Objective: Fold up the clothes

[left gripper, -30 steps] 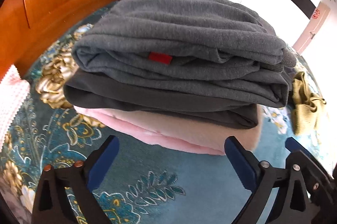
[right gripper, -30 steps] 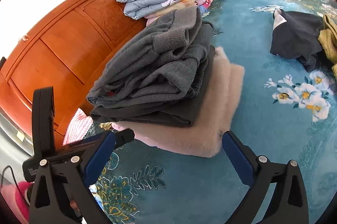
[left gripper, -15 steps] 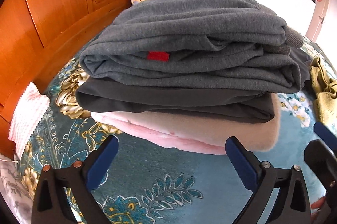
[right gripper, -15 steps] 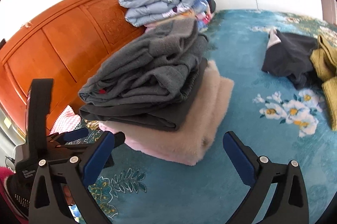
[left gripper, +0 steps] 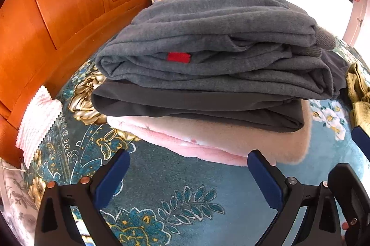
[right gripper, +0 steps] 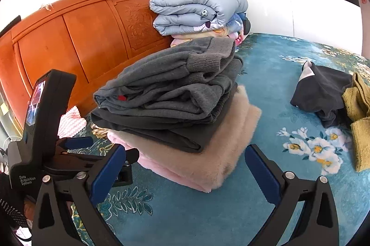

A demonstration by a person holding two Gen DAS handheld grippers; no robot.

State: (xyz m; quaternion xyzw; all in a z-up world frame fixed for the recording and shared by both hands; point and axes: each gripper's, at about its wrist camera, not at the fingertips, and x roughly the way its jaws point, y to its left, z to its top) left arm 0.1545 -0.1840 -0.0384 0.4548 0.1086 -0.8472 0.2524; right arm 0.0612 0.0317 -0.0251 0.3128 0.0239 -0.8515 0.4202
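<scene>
**On the teal bedspread, a finished stack and 2 empty grippers**

Across the teal floral bedspread [right gripper: 266,88] we see the carved wooden headboard [right gripper: 87,37] at the back, with a pale blue quilt [right gripper: 198,7] folded against it. Before us stands a stack of 3 folded clothes: a grey sweatshirt [left gripper: 208,37] with a small red tag [left gripper: 178,57] on top, a darker grey garment [left gripper: 196,107] beneath it, and a fluffy beige-and-pink garment [right gripper: 208,153] at the bottom, resting on the bedspread. Well apart to the right lie an unfolded black garment [right gripper: 323,88] and a mustard knit [right gripper: 360,111], touching each other. Our left gripper [left gripper: 188,179] and right gripper [right gripper: 185,174] hover just before the stack, each with jaws spread wide and holding nothing.
</scene>
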